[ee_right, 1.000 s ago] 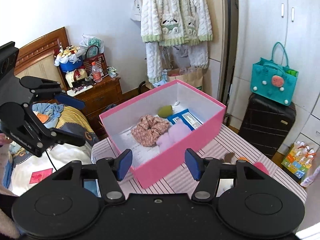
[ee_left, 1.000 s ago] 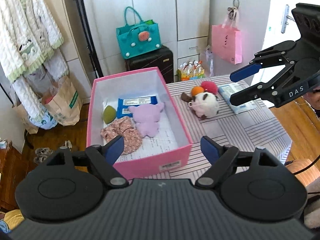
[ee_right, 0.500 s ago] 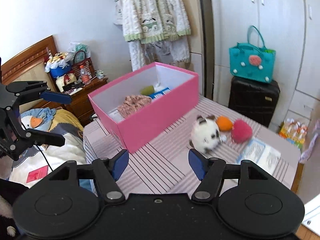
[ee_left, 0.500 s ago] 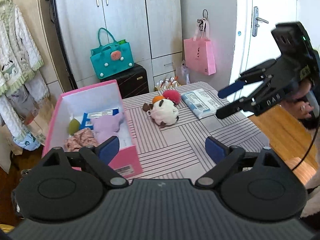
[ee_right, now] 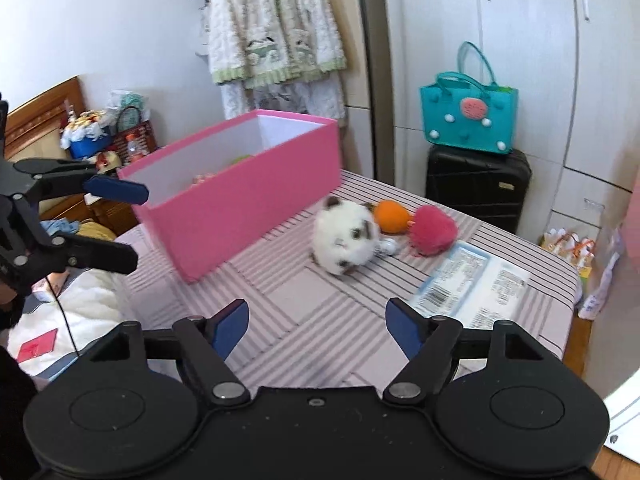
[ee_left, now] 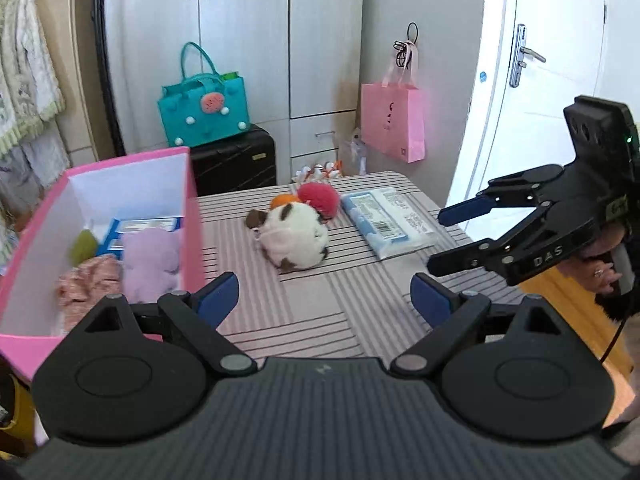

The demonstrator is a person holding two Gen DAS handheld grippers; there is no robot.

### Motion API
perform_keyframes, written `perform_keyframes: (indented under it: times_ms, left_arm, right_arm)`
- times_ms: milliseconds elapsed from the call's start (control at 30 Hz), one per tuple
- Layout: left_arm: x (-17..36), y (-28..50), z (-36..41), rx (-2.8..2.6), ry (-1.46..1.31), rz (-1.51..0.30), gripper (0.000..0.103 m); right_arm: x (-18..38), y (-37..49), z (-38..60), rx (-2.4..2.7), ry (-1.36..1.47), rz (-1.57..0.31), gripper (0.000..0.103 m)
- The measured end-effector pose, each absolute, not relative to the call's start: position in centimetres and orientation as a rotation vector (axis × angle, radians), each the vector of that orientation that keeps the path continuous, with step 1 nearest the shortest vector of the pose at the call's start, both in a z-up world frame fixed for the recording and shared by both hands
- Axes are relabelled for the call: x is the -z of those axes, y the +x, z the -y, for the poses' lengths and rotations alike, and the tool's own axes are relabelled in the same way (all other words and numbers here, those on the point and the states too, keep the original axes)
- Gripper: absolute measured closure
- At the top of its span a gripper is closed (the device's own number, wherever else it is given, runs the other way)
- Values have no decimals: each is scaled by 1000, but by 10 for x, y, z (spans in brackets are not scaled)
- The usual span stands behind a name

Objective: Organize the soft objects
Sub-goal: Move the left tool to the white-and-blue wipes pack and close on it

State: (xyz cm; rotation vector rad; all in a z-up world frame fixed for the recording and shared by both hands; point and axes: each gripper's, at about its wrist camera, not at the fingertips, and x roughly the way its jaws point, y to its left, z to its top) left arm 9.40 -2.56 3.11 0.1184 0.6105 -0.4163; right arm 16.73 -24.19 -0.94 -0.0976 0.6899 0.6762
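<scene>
A pink box (ee_left: 193, 200) stands on the striped table's left side and holds a purple plush (ee_left: 150, 256), a floral scrunchie (ee_left: 86, 284), a green puff (ee_left: 83, 240) and a blue packet (ee_left: 140, 226). A white-and-brown plush (ee_left: 294, 238), an orange ball (ee_left: 282, 201), a red pompom (ee_left: 320, 196) and a tissue pack (ee_left: 386, 220) lie on the table. My left gripper (ee_left: 325, 294) is open and empty over the table's near edge. My right gripper (ee_right: 318, 322) is open and empty, short of the plush (ee_right: 346, 236). It also shows in the left wrist view (ee_left: 446, 240).
A teal bag (ee_left: 204, 110) sits on a black suitcase (ee_left: 236, 160) behind the table. A pink bag (ee_left: 394, 120) hangs on the cabinet. A bed and a wooden nightstand (ee_right: 100, 200) lie beyond the box (ee_right: 248, 200). The table's edges (ee_right: 568, 312) are near.
Both grippers have swung away from the box toward the loose toys on the table. The right gripper has come lower and nearer the table. Both stay open and empty.
</scene>
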Motion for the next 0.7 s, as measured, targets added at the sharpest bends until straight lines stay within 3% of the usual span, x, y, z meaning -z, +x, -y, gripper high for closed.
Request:
perform_keyframes:
  times_ms: [700]
  left_arm:
    - [-3,194,95,444,29,-618,12]
  right_arm:
    - [56,235,297,-483,-59,-722,22]
